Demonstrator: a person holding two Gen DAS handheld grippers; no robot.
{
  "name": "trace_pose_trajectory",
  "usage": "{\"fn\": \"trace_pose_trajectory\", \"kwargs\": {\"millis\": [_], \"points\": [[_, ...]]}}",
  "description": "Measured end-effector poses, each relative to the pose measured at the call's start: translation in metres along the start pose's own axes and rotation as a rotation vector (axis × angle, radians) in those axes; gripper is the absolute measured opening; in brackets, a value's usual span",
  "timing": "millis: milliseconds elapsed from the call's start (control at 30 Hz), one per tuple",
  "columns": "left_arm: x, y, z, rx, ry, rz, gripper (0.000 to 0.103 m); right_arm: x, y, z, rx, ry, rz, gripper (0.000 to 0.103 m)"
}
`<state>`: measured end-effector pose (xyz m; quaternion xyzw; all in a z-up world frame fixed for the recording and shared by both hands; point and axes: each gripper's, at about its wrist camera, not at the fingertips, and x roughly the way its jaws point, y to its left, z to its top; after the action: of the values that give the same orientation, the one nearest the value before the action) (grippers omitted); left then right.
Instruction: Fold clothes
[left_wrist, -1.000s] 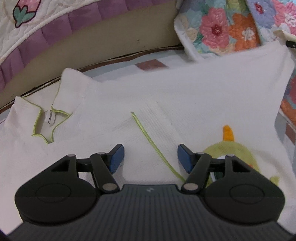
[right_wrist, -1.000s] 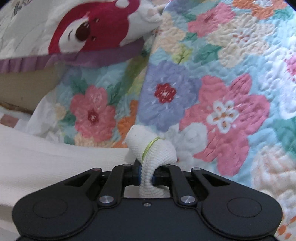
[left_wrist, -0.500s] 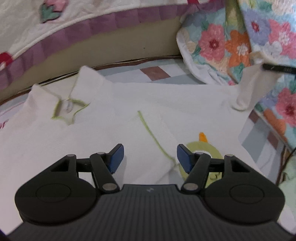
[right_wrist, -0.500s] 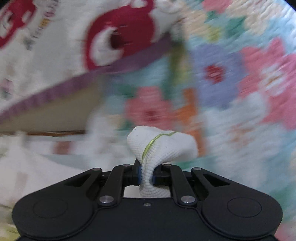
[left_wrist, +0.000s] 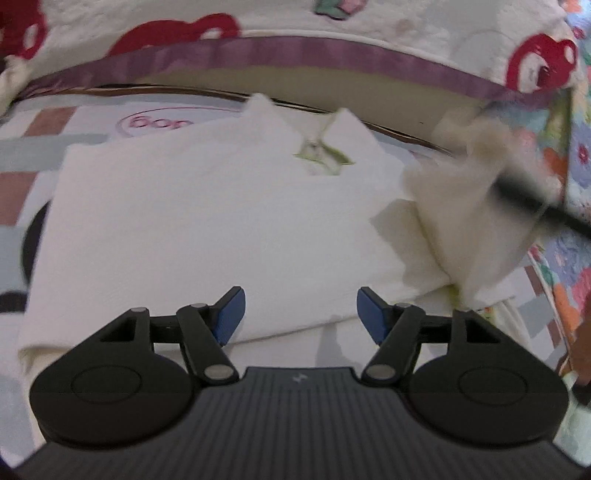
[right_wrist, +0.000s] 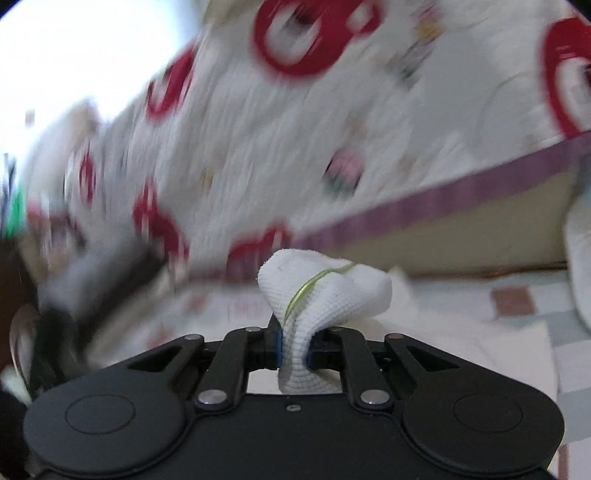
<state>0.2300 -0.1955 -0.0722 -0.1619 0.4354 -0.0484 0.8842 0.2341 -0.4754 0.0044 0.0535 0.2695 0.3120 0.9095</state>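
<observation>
A white shirt (left_wrist: 207, 229) with green-trimmed collar (left_wrist: 321, 155) lies flat on the bed. My left gripper (left_wrist: 297, 319) is open and empty, hovering over the shirt's near edge. My right gripper (right_wrist: 293, 354) is shut on a white sleeve with a green stripe (right_wrist: 321, 291). In the left wrist view the right gripper (left_wrist: 532, 199) is a blurred dark bar at right, holding the sleeve (left_wrist: 476, 229) lifted over the shirt's right side.
A white quilt with red prints and a purple border (left_wrist: 295, 51) hangs behind the shirt. A floral quilt (left_wrist: 576, 155) lies at the right. The checked bedsheet (left_wrist: 22, 181) shows at the left and in the right wrist view (right_wrist: 517, 302).
My right gripper has swung the sleeve left, over the shirt body. My left gripper has shifted so the collar now lies farther ahead and to the right.
</observation>
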Motion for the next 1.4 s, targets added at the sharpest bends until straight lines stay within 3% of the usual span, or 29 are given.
{"fn": "trace_pose_trajectory", "kwargs": {"millis": [67,167,200,233,433,567,600,633,667,733,800,933,1000,1067,1133,1400], "points": [[0.0,0.003,-0.004,-0.007,0.002,0.014,0.066,0.018,0.003,-0.014,-0.001,0.108,-0.004,0.028],[-0.002,0.005,-0.009,-0.023,-0.001,-0.032,0.066,-0.004,-0.008,-0.028,0.021,0.056,-0.013,0.038],[-0.001,0.003,-0.01,-0.025,-0.003,-0.049,0.066,-0.015,-0.016,-0.029,0.022,0.037,-0.031,0.052],[0.0,0.002,-0.01,-0.027,-0.004,-0.066,0.067,-0.024,-0.024,-0.032,0.017,0.023,-0.053,0.056],[0.018,-0.019,-0.01,-0.011,0.0,-0.146,0.074,-0.066,-0.059,-0.065,-0.165,0.168,-0.257,0.056],[0.038,-0.038,-0.012,0.025,0.054,-0.182,0.075,-0.079,-0.079,-0.087,-0.211,0.288,-0.353,0.056],[0.043,-0.043,-0.013,0.055,0.044,-0.149,0.075,-0.08,-0.084,-0.092,-0.211,0.313,-0.372,0.056],[0.048,-0.048,-0.014,0.086,0.034,-0.116,0.068,-0.079,-0.088,-0.096,-0.211,0.326,-0.389,0.056],[0.053,-0.052,-0.015,0.117,0.026,-0.088,0.045,-0.079,-0.092,-0.099,-0.208,0.339,-0.405,0.056],[0.054,-0.061,-0.01,0.168,0.019,-0.092,0.011,-0.076,-0.1,-0.1,-0.186,0.345,-0.421,0.056],[0.049,-0.069,-0.004,0.198,-0.009,-0.096,0.009,-0.072,-0.107,-0.099,-0.155,0.343,-0.428,0.056],[0.013,-0.07,0.017,0.231,-0.164,-0.041,0.009,-0.068,-0.118,-0.097,-0.092,0.279,-0.414,0.056],[-0.004,-0.057,0.025,0.214,-0.239,0.021,0.009,-0.065,-0.12,-0.096,-0.091,0.27,-0.412,0.056],[0.001,-0.033,0.024,0.203,-0.228,0.126,0.009,-0.06,-0.124,-0.096,-0.078,0.277,-0.425,0.056],[0.011,-0.009,0.022,0.137,-0.162,0.145,0.009,-0.054,-0.129,-0.096,-0.053,0.285,-0.438,0.056],[-0.01,0.01,0.018,0.085,-0.252,0.185,0.008,-0.055,-0.15,-0.096,0.13,0.234,-0.446,0.051]]}}
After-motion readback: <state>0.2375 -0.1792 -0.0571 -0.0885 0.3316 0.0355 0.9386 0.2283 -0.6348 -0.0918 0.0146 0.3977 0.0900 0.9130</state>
